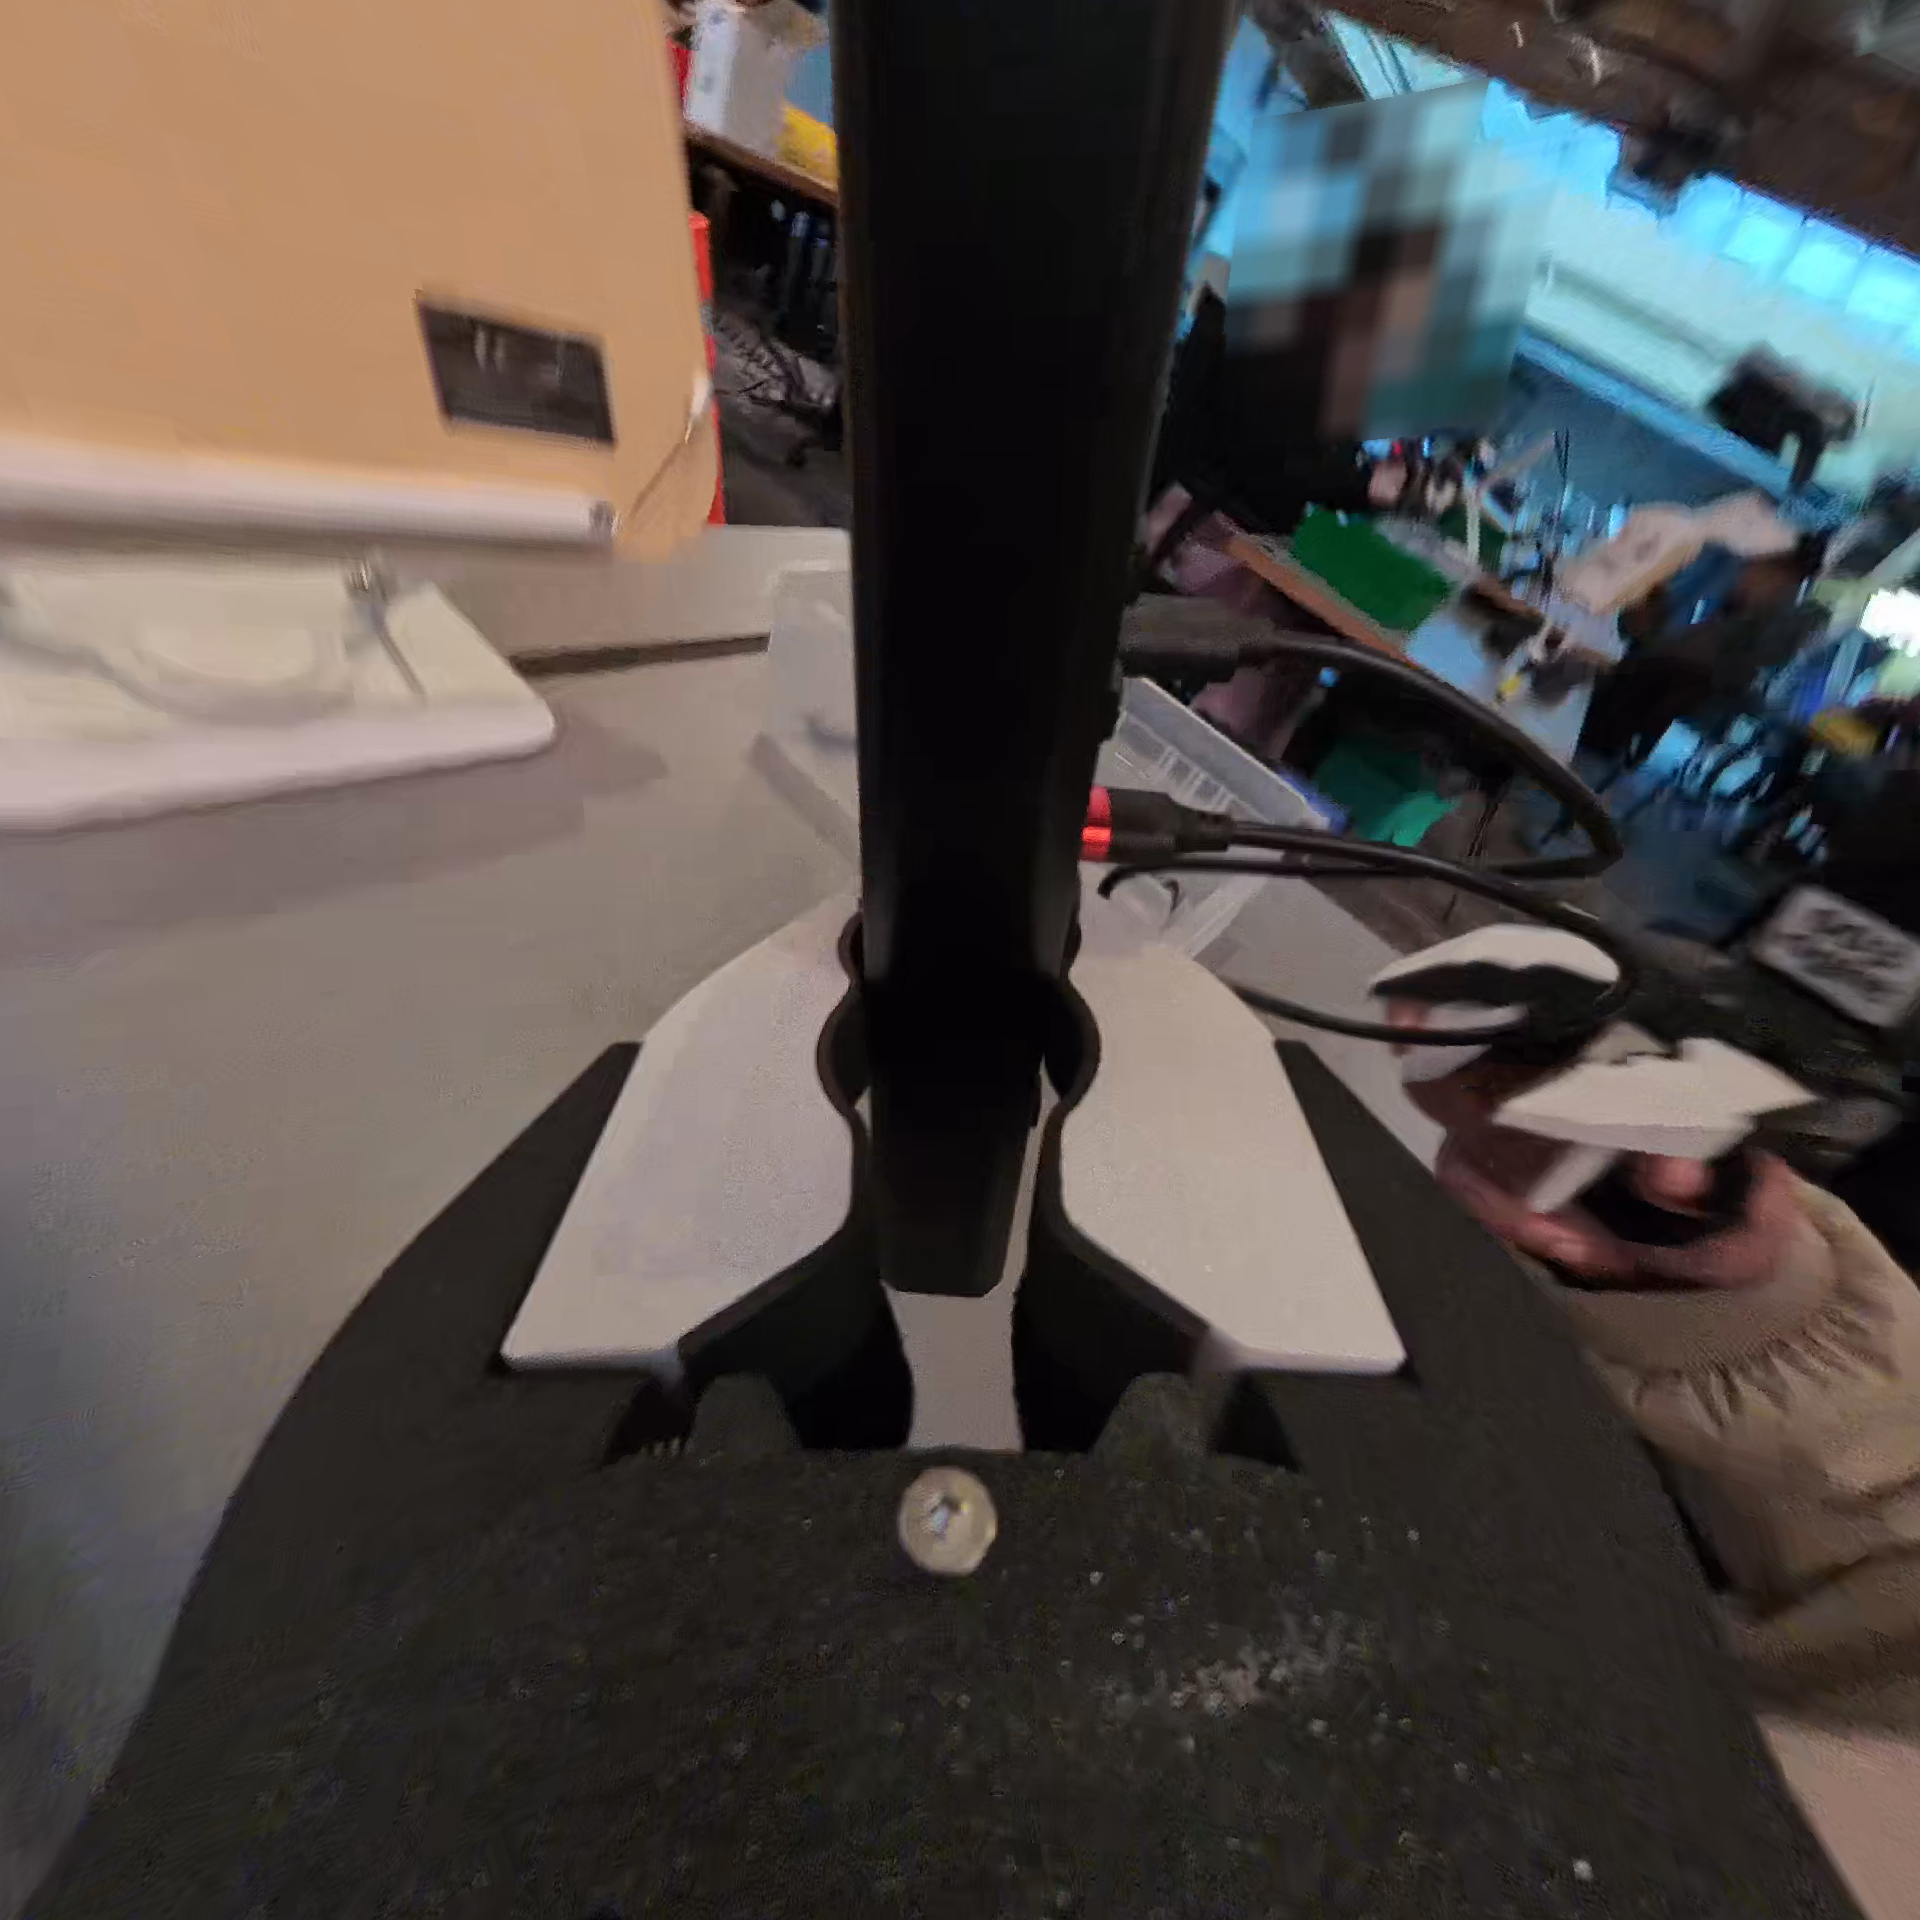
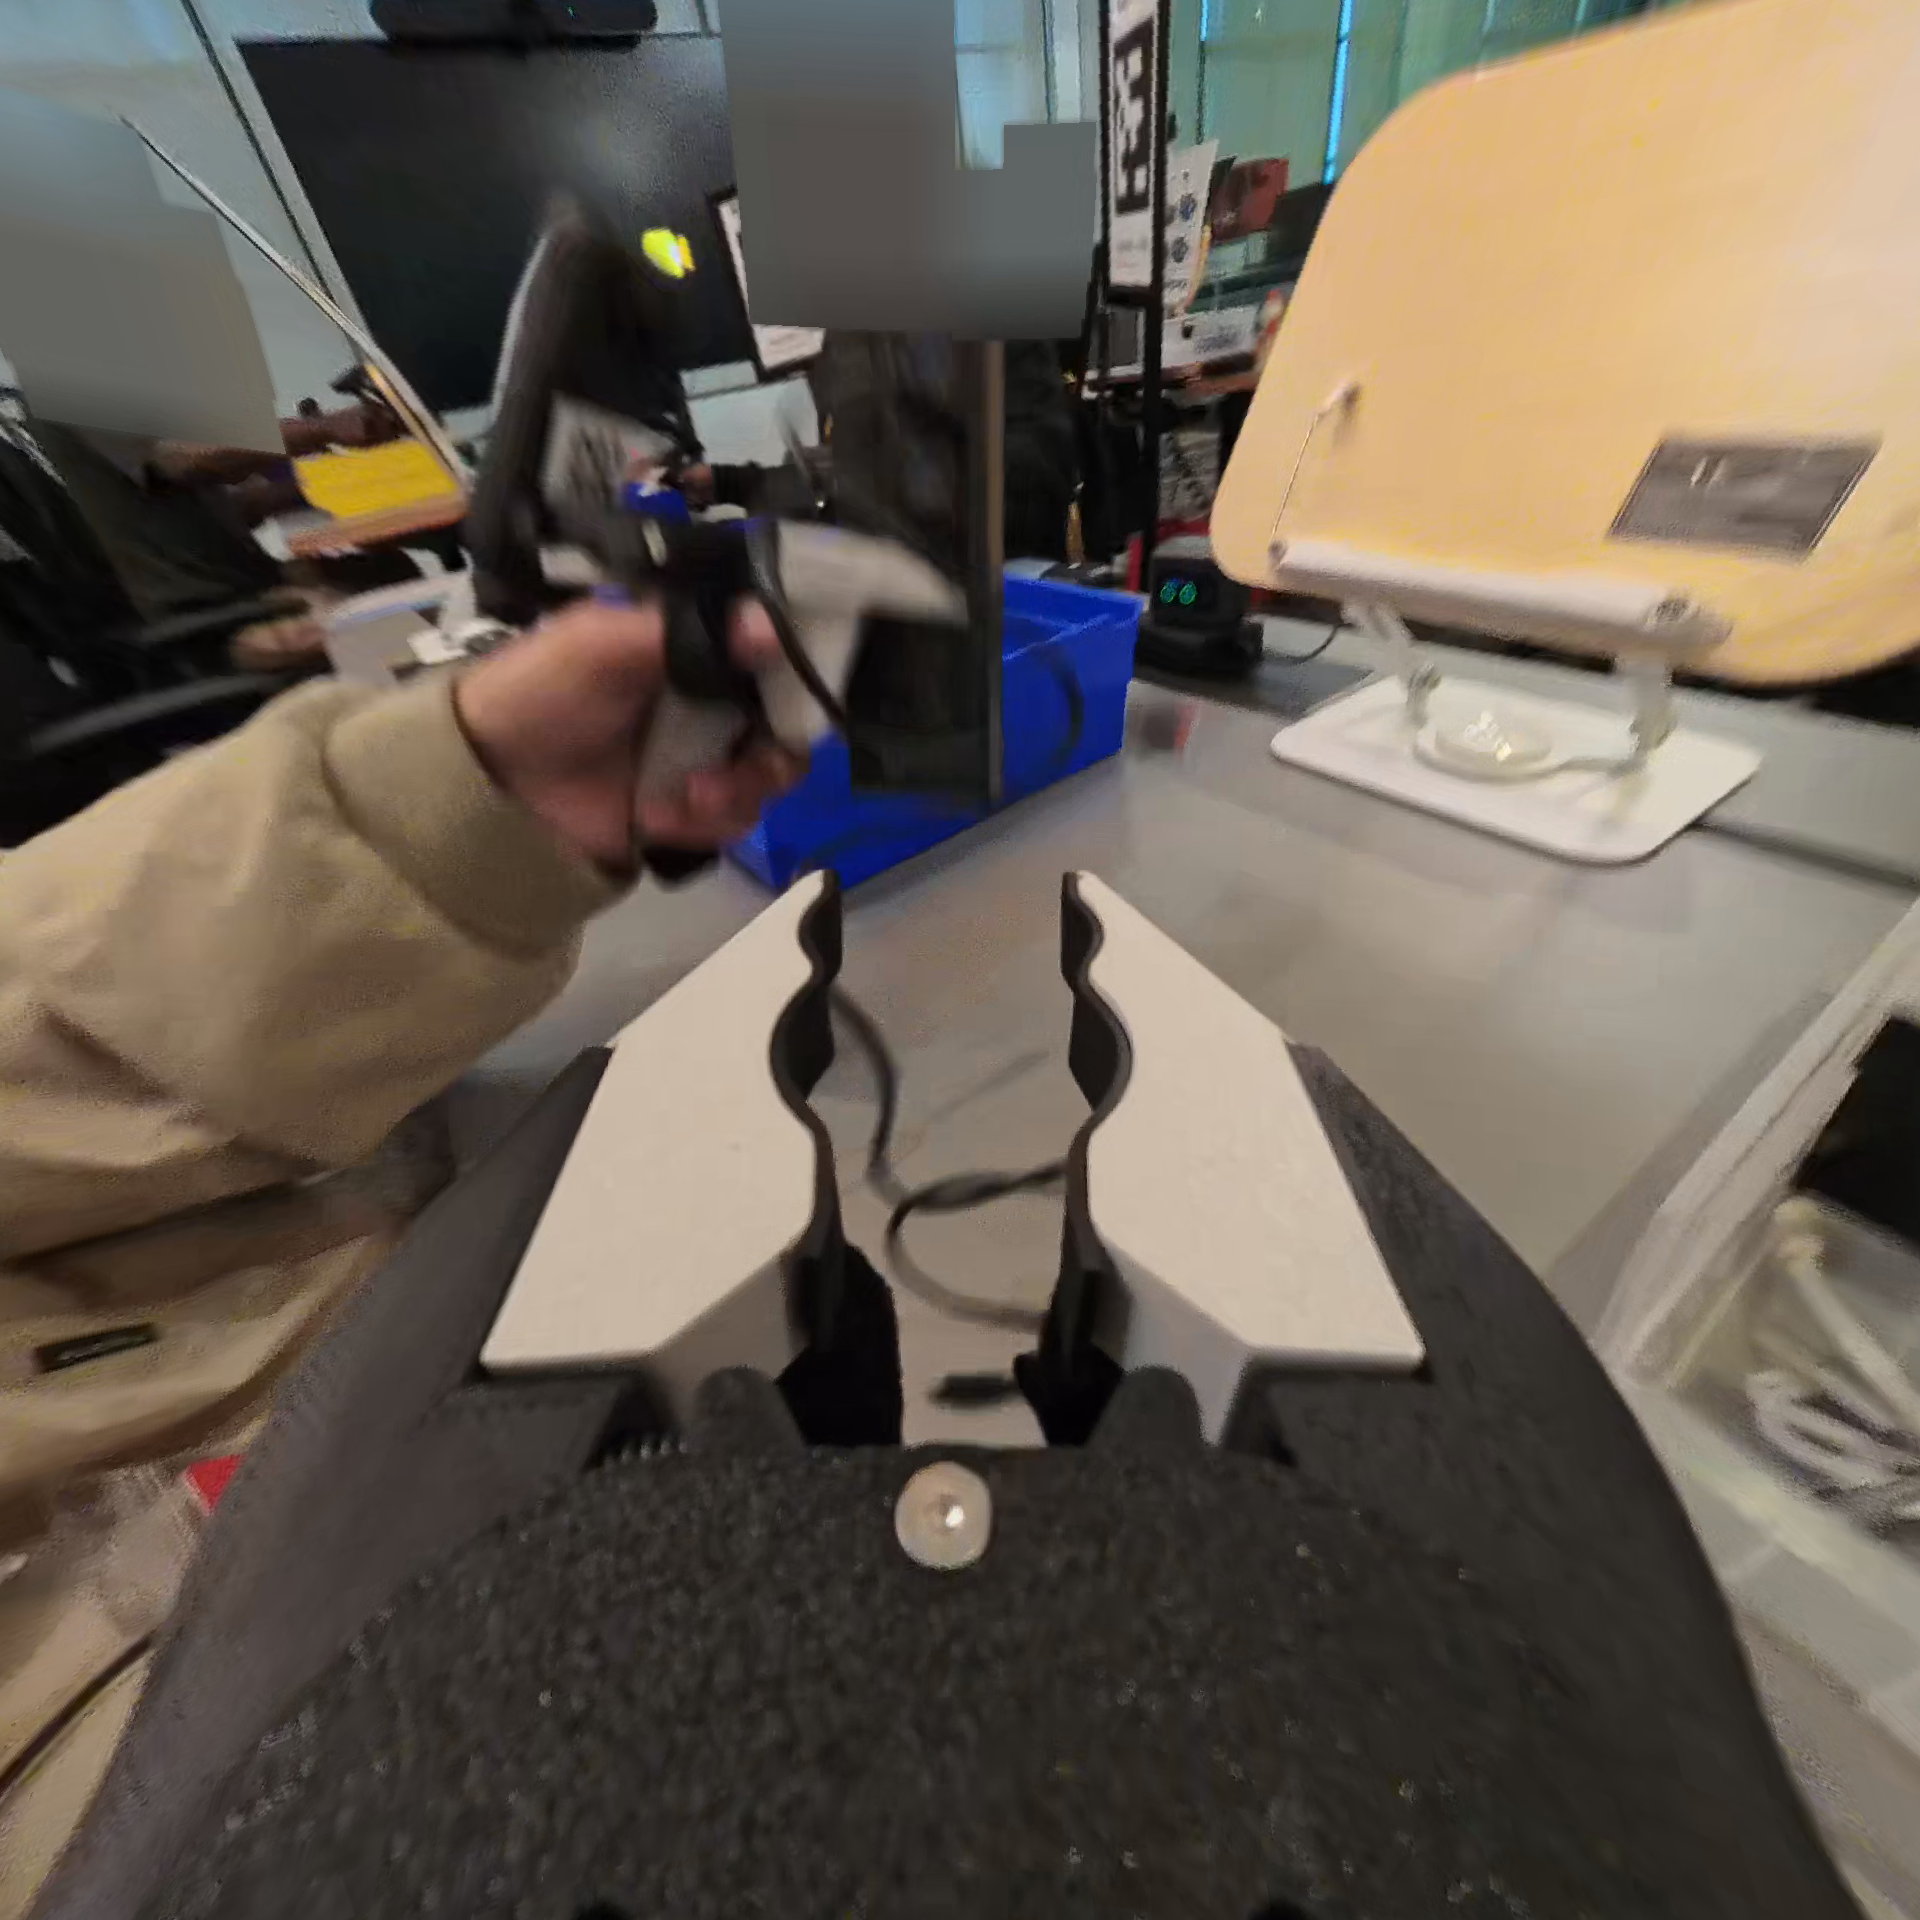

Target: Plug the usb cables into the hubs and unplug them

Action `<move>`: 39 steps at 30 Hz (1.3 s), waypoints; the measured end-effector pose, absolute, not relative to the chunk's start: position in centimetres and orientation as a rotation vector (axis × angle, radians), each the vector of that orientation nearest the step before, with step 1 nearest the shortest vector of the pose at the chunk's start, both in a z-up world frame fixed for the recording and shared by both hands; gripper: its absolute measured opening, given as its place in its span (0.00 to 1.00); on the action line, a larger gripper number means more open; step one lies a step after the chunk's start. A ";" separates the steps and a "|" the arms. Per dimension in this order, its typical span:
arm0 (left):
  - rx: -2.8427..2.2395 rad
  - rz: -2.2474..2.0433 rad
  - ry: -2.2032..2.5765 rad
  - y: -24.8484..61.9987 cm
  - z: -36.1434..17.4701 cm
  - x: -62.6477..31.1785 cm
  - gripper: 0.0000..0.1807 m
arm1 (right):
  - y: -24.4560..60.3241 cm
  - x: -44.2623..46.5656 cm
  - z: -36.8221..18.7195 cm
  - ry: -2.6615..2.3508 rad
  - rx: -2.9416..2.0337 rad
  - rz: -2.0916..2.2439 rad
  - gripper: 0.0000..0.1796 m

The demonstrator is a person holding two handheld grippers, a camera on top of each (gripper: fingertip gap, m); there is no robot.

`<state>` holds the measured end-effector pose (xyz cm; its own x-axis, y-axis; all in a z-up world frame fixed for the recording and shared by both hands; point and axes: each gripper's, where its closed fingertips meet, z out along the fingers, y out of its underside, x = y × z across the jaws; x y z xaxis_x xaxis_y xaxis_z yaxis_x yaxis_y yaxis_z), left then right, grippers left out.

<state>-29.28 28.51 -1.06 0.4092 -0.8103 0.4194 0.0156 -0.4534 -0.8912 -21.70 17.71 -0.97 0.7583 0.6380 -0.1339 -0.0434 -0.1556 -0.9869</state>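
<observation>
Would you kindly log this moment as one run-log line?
left gripper: shut on black hub | right gripper: open, empty | cables: plugged in hub

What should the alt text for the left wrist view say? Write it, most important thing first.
The left gripper is clamped on a tall black hub held upright over a grey table. Black cables, one with a red plug, run from the hub's right side toward the right gripper. A tan board on a white stand stands at left.
</observation>
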 end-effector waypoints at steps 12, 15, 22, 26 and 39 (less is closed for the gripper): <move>-1.829 -1.106 0.465 27.6 -9.0 -30.6 0.16 | 23.2 -28.2 -3.5 -0.506 -1.733 0.314 0.28; -1.837 -1.081 0.443 28.3 -9.5 -31.3 0.16 | 21.1 -29.5 -0.6 -0.566 -1.593 0.208 0.18; -1.817 -1.032 0.465 28.3 -9.3 -30.9 0.16 | 22.6 -33.2 -4.9 -0.632 -1.756 0.274 0.24; -1.789 -1.025 0.458 27.7 -8.8 -30.7 0.16 | 24.6 -29.9 -5.9 -0.510 -1.795 0.232 0.24; -1.803 -1.041 0.596 25.2 -9.5 -27.9 0.16 | 24.6 -28.6 -6.2 -0.510 -1.705 0.307 0.11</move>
<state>-27.89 25.16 -9.48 0.5212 -0.7557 0.3966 0.0403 -0.4423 -0.8960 -28.56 24.59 -6.18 0.8658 0.4944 0.0766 0.1633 -0.1346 -0.9774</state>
